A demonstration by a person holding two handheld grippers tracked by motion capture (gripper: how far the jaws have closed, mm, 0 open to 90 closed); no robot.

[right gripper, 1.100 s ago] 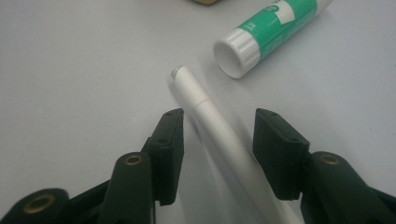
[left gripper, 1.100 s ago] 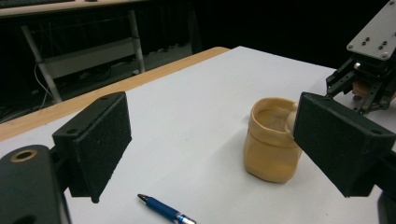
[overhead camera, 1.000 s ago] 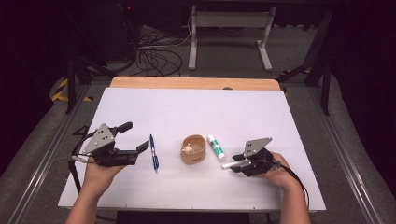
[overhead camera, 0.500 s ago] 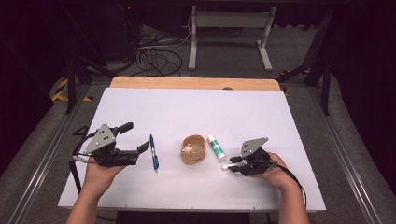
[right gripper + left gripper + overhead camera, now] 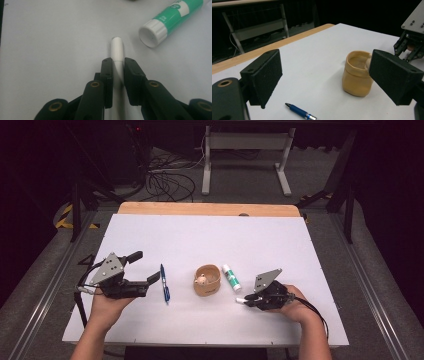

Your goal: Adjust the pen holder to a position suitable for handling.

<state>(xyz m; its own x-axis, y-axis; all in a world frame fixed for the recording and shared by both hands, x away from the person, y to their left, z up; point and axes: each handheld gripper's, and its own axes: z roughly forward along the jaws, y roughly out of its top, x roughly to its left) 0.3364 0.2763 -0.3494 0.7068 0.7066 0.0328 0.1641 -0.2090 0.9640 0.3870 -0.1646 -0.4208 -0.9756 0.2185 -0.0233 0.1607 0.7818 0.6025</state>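
Note:
A tan soft cup [image 5: 207, 280] [image 5: 357, 75] stands mid-table. A blue pen [image 5: 164, 283] [image 5: 299, 112] lies to its left and a green-and-white glue stick [image 5: 231, 277] [image 5: 172, 17] to its right. My right gripper [image 5: 246, 300] [image 5: 117, 61] sits low on the table, near the glue stick's cap end. Its jaws have just been closing and now press on a thin white stick [image 5: 117, 47], whose tip [image 5: 240, 300] pokes out in front. Left of the pen, my left gripper [image 5: 145, 266] [image 5: 327, 75] is open with nothing between its pads.
The white table top [image 5: 200, 235] ends in a wooden strip [image 5: 210, 209] at the far edge. Beyond it are a metal stand [image 5: 245, 150] and cables [image 5: 165, 180] on the floor. The right gripper [image 5: 412, 47] shows past the cup in the left gripper view.
The right gripper's jaws have drawn together onto the white stick, and the hand shifted slightly. The left gripper, pen, cup and glue stick stayed where they were.

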